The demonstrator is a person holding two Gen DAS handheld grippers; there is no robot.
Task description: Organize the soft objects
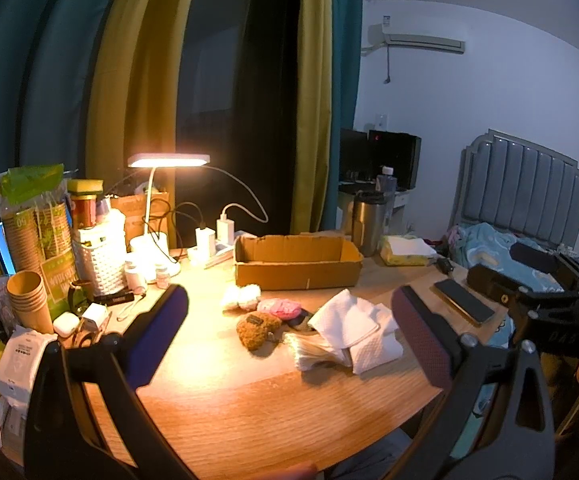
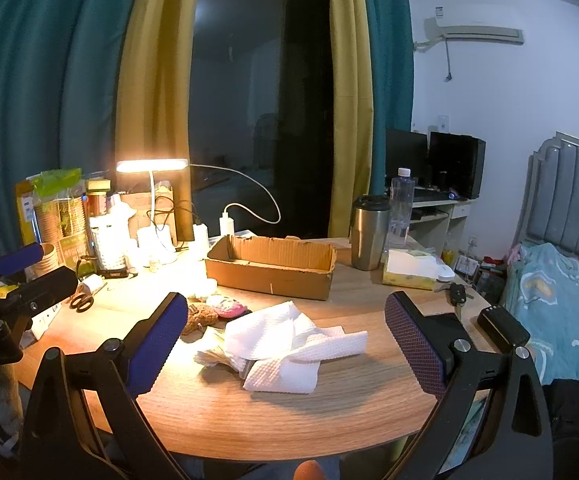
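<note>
Two grippers hover wide open and empty above a round wooden table [image 1: 249,412]: the left gripper [image 1: 289,328] and right gripper [image 2: 285,340], likely poised to start sorting. Between them lie crumpled white paper towels [image 2: 289,344], just beside a brown plush toy [image 1: 257,330], a pink plush [image 1: 279,307] and white cotton puffs [image 1: 241,296]. An open cardboard box [image 1: 295,262] waits behind them, probably the destination.

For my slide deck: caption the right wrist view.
Open right gripper above crumpled white tissues on the wooden table, cardboard box behind.
</note>
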